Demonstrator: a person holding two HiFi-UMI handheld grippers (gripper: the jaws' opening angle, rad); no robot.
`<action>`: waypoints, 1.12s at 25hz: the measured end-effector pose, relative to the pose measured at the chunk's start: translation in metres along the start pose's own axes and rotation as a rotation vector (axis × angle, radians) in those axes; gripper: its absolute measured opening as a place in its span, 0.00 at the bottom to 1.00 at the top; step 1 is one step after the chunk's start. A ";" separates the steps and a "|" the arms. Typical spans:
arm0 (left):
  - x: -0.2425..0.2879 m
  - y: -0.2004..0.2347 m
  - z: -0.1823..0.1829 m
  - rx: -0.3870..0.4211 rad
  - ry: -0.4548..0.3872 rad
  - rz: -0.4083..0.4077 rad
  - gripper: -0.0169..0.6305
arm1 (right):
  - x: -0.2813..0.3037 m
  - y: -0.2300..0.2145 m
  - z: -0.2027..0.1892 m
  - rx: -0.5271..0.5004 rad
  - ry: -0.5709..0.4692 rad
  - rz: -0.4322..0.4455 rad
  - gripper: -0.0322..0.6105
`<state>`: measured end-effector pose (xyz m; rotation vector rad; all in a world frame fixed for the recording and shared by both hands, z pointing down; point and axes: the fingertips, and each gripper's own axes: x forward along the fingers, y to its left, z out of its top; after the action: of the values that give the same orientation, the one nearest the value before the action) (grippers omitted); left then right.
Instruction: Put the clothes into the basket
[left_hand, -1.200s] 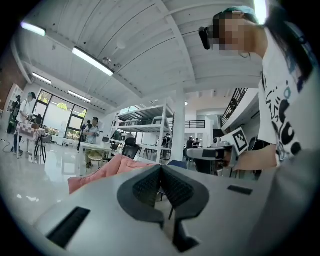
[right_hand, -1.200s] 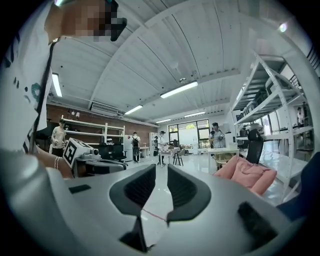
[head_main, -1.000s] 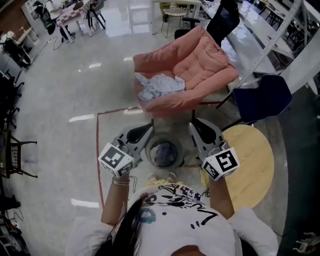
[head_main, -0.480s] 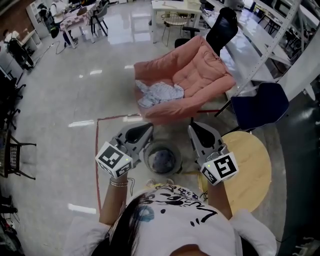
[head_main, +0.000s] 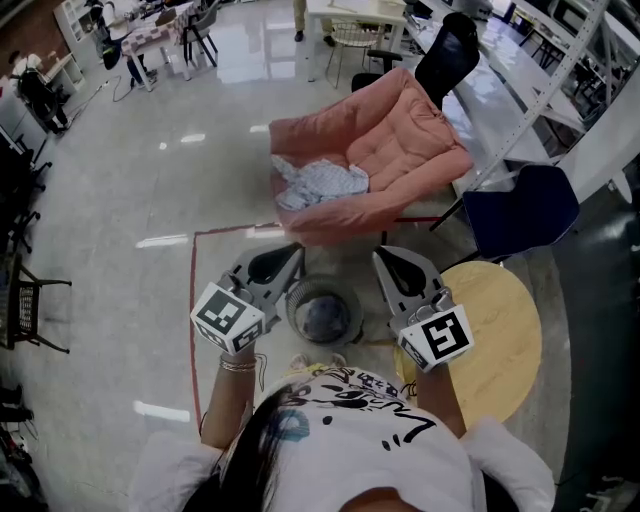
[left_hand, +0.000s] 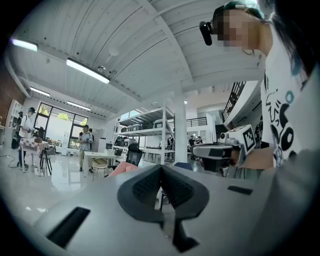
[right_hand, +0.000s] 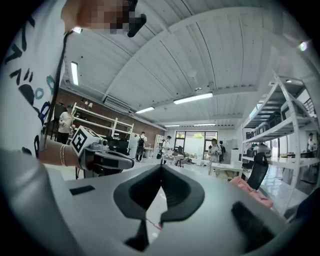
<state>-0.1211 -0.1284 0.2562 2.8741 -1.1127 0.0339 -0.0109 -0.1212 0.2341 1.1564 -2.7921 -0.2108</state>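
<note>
Right gripper (head_main: 383, 256) closed empty beside basket (head_main: 350, 305)

far off, the quilted armchair (head_main: 400, 130) is salmon pink; the crumpled clothes (head_main: 320, 184) on it are pale blue-white with a fine print. the near round basket (head_main: 357, 305) is grey wire, with grey-blue cloth (head_main: 325, 318) inside. right of it the round table (head_main: 510, 330) is light yellow wood. a red tape line (head_main: 192, 300) crosses the glossy grey floor (head_main: 120, 200). the left claw (head_main: 296, 250) and right claw (head_main: 380, 254) are grey with black-and-white marker squares.
</note>
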 end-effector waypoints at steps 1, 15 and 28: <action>0.001 0.000 0.001 0.003 -0.001 0.000 0.04 | 0.000 -0.001 -0.001 0.001 0.001 0.000 0.09; 0.000 -0.009 -0.013 0.009 0.021 -0.016 0.04 | -0.002 -0.002 -0.016 -0.009 0.048 -0.027 0.09; 0.005 -0.014 -0.017 -0.006 0.030 -0.032 0.04 | -0.007 -0.003 -0.024 0.023 0.054 -0.029 0.09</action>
<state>-0.1080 -0.1204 0.2732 2.8754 -1.0597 0.0711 -0.0002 -0.1201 0.2567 1.1896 -2.7399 -0.1482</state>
